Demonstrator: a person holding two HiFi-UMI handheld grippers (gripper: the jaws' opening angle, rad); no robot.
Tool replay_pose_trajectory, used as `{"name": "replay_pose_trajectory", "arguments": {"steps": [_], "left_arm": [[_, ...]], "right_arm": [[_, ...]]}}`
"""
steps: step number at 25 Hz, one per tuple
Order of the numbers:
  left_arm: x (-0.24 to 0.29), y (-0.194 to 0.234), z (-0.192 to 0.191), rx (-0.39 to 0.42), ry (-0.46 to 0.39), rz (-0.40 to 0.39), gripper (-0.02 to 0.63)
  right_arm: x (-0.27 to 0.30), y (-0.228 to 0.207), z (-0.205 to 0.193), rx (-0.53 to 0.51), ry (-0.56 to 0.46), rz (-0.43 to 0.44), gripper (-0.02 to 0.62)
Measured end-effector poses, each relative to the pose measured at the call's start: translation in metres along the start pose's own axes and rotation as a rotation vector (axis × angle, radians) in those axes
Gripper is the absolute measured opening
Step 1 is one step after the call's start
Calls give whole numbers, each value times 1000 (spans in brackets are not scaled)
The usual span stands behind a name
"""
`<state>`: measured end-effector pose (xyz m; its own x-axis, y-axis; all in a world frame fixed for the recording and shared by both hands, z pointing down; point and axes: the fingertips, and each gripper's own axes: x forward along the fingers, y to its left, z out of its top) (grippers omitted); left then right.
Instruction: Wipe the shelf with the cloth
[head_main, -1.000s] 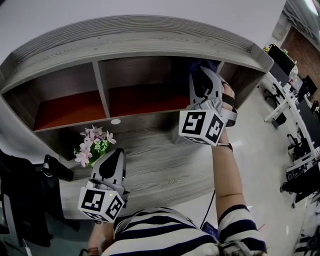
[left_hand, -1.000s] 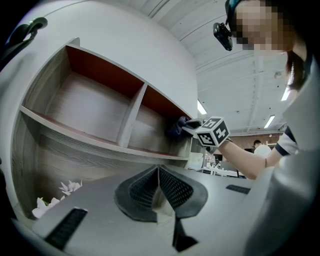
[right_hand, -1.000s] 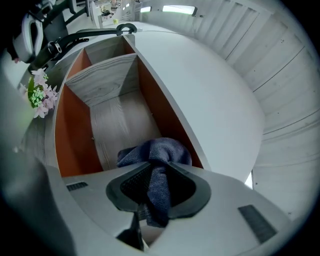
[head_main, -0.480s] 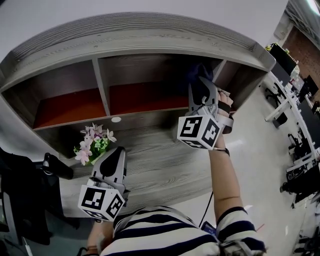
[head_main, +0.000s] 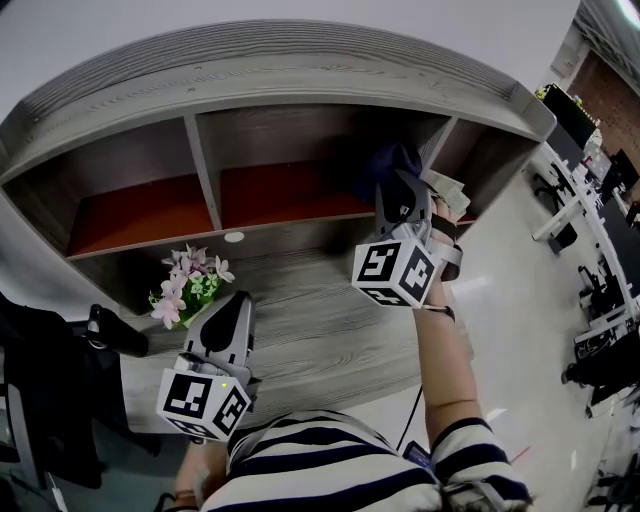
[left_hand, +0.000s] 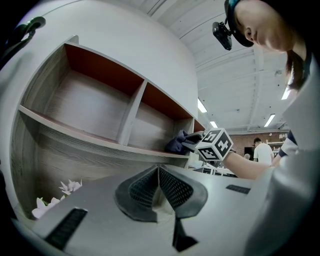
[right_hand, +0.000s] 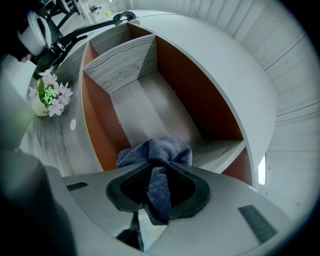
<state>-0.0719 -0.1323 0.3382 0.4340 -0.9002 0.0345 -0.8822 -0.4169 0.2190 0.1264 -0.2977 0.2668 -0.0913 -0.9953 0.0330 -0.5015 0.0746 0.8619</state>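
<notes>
A grey wooden shelf (head_main: 300, 90) with red-lined compartments (head_main: 285, 190) stands before me. My right gripper (head_main: 400, 185) is shut on a dark blue cloth (right_hand: 156, 152), holding it at the right end of the right compartment (right_hand: 155, 112). The cloth (head_main: 390, 165) bunches ahead of the jaws, and a strip hangs down between them. In the left gripper view the cloth (left_hand: 177, 142) shows at the shelf's front edge. My left gripper (head_main: 228, 315) is shut on nothing, held low over the lower ledge (head_main: 310, 310), away from the cloth.
A small pot of pink and white flowers (head_main: 185, 285) stands on the lower ledge at the left, close to my left gripper. A dark lamp-like object (head_main: 115, 330) lies at far left. Office desks (head_main: 585, 210) stand on the right.
My right gripper with the cloth has moved slightly right and toward the compartment's front edge. The left gripper has stayed where it was.
</notes>
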Motion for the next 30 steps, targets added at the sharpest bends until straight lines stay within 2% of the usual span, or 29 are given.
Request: {"name": "replay_pose_trajectory", "arguments": {"steps": [16, 23, 30], "left_arm": [[1, 1, -1, -2, 2, 1, 23], [1, -1, -2, -4, 3, -8, 23], [2, -4, -3, -4, 9, -12, 23]], "right_arm": [[-10, 22, -16, 197, 60, 48, 106], [-18, 25, -19, 389, 33, 81, 106], [-36, 25, -17, 564, -45, 80, 106]]}}
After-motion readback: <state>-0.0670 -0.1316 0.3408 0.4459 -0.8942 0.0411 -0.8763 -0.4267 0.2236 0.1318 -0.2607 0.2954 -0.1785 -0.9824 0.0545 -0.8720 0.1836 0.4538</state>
